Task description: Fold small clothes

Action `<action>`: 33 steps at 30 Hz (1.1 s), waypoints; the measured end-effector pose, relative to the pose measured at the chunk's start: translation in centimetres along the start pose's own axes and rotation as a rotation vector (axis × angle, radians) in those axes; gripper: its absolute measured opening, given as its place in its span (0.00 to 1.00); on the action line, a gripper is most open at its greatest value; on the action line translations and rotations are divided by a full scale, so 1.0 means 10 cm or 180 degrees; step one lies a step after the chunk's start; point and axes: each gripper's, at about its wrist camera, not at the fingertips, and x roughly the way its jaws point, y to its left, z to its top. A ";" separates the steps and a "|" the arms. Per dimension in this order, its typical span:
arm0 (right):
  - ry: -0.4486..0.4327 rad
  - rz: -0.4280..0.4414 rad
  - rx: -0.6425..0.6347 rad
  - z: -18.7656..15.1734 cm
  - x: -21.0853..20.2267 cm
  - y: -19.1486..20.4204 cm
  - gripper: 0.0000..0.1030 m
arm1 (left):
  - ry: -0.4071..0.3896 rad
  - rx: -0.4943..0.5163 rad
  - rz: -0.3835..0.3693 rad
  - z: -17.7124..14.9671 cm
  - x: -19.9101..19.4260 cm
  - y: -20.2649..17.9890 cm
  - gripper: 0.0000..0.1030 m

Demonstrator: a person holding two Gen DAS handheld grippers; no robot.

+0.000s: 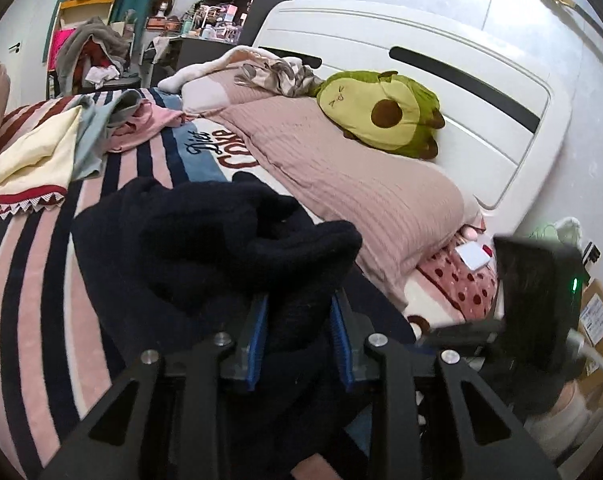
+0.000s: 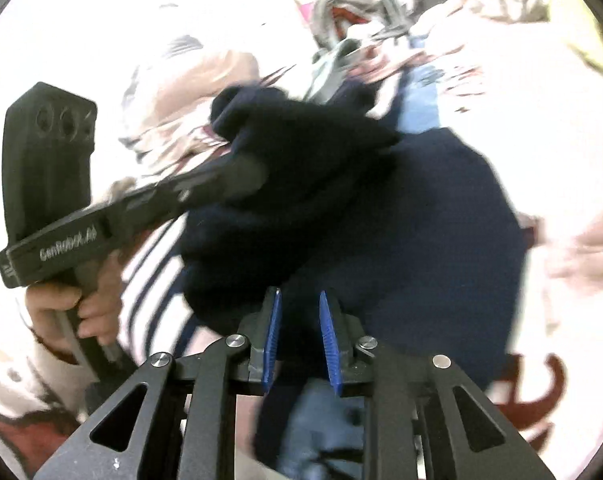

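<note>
Left wrist view: left hand-held gripper (image 1: 299, 330) has its blue pads partly closed with a bunch of the dark navy knit garment (image 1: 221, 240) pinched between them; fabric fills the gap, so I read it as gripped. The garment is bunched just ahead of the fingers and spreads forward-left over the striped blanket (image 1: 33, 280) on the bed. Far ahead-left sits a pile of other clothes (image 1: 81, 136), ahead-right a pink pillow (image 1: 341, 176) with an avocado plush (image 1: 381, 112) beyond it. The black body of the right device shows at the right edge. Right wrist view (motion-blurred, overexposed): right hand-held gripper (image 2: 299, 340) pads stand a little apart, dark cloth lies between and under them, but I can't tell whether it's actually clamped or just lying across. The garment bulks directly ahead; the left device comes in from the left, its tip buried in the raised fold, with the person's hand (image 2: 73, 308) on the grip. Judgement: mid-fold, carrying one edge over. To do it well: confirm the right side has a real pinch on one layer's edge, keep both grips level and the cloth taut between them, lay the lifted part flat onto the rest before releasing. Risk: thick knit bunches and the fold lands lumpy.
</note>
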 end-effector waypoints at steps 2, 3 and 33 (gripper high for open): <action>-0.0066 -0.0081 0.0075 0.03 -0.08 -0.09 0.20 | 0.0003 0.0019 -0.0040 -0.04 -0.02 -0.01 0.25; -0.0105 -0.0081 0.0118 0.07 -0.12 -0.14 0.22 | 0.0003 0.0026 -0.0053 -0.05 -0.03 -0.01 0.25; -0.0211 0.0170 0.0147 0.74 0.26 0.07 0.78 | -0.0225 -0.0152 -0.0376 -0.22 -0.60 0.18 0.55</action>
